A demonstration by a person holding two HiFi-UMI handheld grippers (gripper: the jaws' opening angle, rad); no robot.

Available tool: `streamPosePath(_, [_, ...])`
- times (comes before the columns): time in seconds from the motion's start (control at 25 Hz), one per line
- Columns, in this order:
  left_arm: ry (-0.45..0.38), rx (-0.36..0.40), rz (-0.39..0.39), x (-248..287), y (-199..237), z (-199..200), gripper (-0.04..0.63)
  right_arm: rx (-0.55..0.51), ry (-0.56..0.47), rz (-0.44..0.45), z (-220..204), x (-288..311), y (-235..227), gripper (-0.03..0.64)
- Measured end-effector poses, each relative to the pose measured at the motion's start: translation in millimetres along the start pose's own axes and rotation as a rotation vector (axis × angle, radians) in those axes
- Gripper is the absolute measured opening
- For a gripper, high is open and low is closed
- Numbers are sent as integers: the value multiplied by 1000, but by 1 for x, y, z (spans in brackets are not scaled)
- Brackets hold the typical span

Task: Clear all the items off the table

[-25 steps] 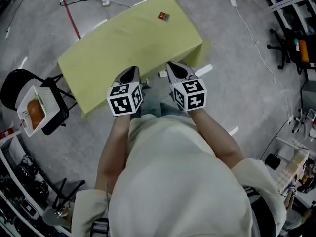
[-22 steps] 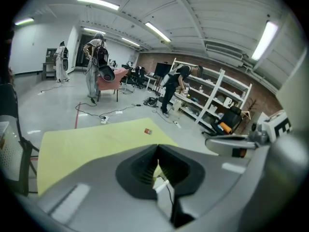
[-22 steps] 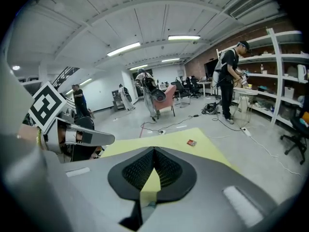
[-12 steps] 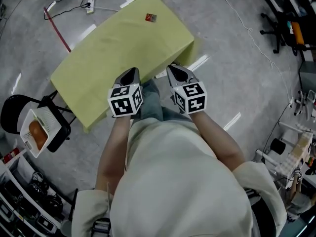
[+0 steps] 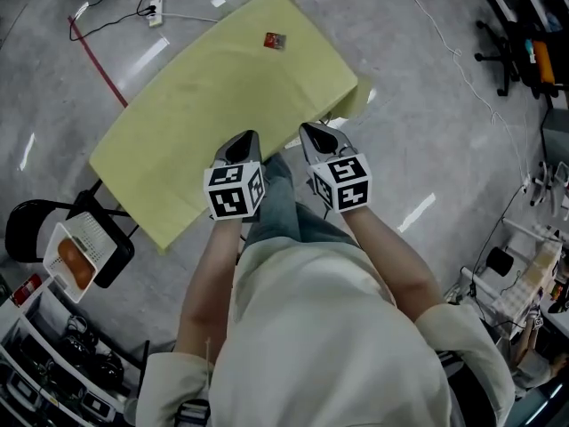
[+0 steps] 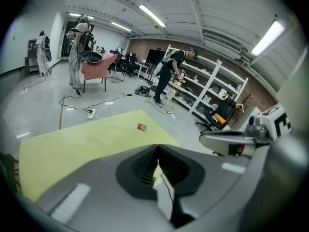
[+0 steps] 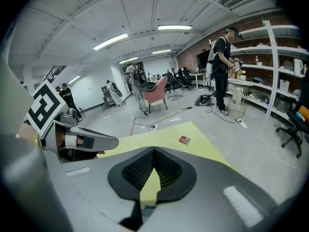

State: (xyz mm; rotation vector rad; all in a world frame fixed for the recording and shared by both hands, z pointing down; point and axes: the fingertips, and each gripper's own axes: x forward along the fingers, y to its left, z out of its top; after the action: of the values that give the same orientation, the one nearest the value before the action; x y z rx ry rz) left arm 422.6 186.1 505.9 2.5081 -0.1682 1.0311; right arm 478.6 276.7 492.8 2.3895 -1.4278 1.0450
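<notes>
Small red sq packet [image 5: 275, 40] flat on yellow table [image 5: 178, 140], L gripper [image 5: 242, 143] & R gripper [image 5: 313, 135] both closed, empty

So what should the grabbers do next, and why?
Probably reach the right gripper forward across the yellow table toward the small red packet, opening its jaws on the way. That packet is the only thing visible on the table and lies at the far end. The right gripper and the left gripper are both shut, empty and at the near edge.
</notes>
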Motion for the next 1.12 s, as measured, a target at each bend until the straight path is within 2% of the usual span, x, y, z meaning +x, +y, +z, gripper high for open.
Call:
streamPosePath(0.36, [67,-26,1,54,27,13,9,2,35,-6,23,65,-31,-2])
streamPosePath(0.8, [133,-67,33,117,65,18,9,-27,126,-21,18,142,-73,-2])
streamPosePath(1.12, [174,-87,39,164,88,22,9,-41,149,-42,27,204,-112,0])
